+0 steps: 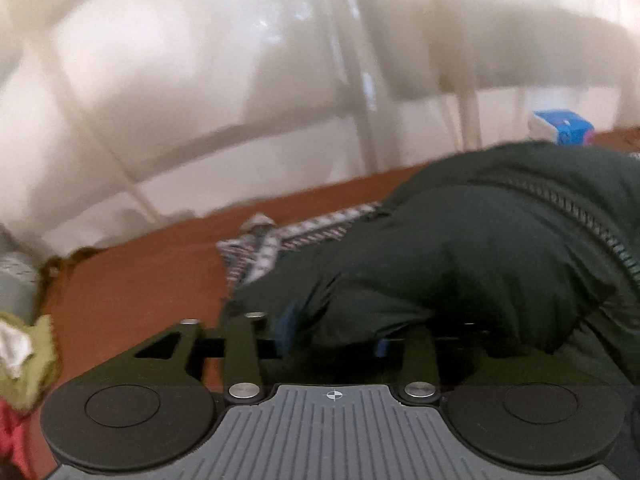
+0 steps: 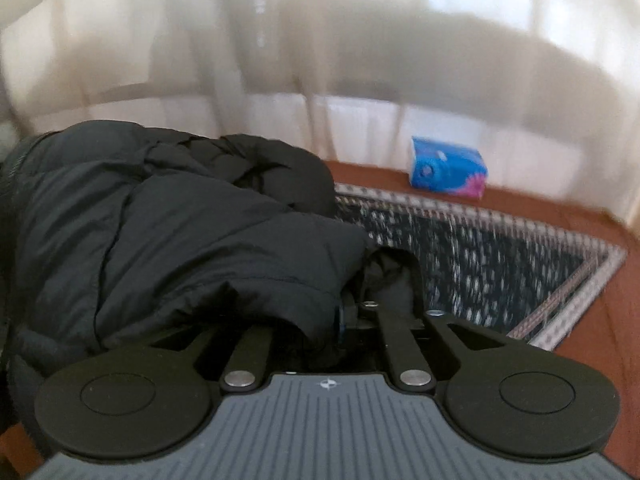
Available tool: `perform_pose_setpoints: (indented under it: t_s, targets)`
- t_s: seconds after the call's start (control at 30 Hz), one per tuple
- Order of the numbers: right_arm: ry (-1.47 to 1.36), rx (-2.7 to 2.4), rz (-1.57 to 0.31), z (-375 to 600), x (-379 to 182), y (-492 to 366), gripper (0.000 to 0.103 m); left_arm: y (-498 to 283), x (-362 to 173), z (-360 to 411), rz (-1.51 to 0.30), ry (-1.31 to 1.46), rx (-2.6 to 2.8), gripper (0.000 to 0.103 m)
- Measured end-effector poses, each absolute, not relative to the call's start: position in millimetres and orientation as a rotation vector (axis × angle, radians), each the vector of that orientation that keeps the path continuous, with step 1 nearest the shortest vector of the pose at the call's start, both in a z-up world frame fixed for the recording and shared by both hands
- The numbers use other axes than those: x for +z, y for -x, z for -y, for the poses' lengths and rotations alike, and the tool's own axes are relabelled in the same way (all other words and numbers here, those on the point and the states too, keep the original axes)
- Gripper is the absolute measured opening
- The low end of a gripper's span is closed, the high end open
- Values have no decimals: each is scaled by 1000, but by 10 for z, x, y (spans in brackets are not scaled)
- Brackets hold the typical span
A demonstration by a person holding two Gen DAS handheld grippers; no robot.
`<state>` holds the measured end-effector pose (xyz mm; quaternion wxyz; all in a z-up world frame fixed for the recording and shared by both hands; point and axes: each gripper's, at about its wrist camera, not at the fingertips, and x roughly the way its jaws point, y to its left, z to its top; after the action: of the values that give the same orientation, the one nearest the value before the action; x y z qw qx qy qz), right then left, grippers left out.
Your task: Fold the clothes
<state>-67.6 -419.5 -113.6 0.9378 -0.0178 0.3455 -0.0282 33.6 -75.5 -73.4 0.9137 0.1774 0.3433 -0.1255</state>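
Observation:
A dark puffy jacket with a zip lies bunched on a patterned cloth on the red-brown table. My left gripper sits low at the jacket's near edge. Its blue pads stand well apart, and loose fabric drapes over them. In the right wrist view the same jacket fills the left half. My right gripper is at its near right corner. The jaws are a little apart, with a fold of jacket lying loose between and over the fingers, so the tips are mostly hidden.
A blue tissue pack stands at the table's far edge before white curtains. The patterned cloth spreads right of the jacket. A heap of olive, white and pink clothes lies at the far left.

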Motion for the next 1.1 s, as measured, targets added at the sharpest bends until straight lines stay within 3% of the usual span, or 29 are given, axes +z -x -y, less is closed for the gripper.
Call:
perform_pose_setpoints:
  t_s: [0.1,0.13,0.27,0.57,1.1]
  targets:
    - [137,-22,-653,4223,-978,821,63,-51,-489,549,-628,-345,-192,84]
    - [163,-5,-637,4233,-930,881,66,51,-406,470,-614,-329,-173,85]
    - [249,55,-592,4239,-806,1089,66,362,-246,265,-650,-213,-130,86]
    - [160,178,-488,4081,-704,1520,67,1096,-628,422,-848,-121,-201,86]
    - [-51,365,-696,3729,-1330,1320,74,966,-966,643,-955,96,-351,86]
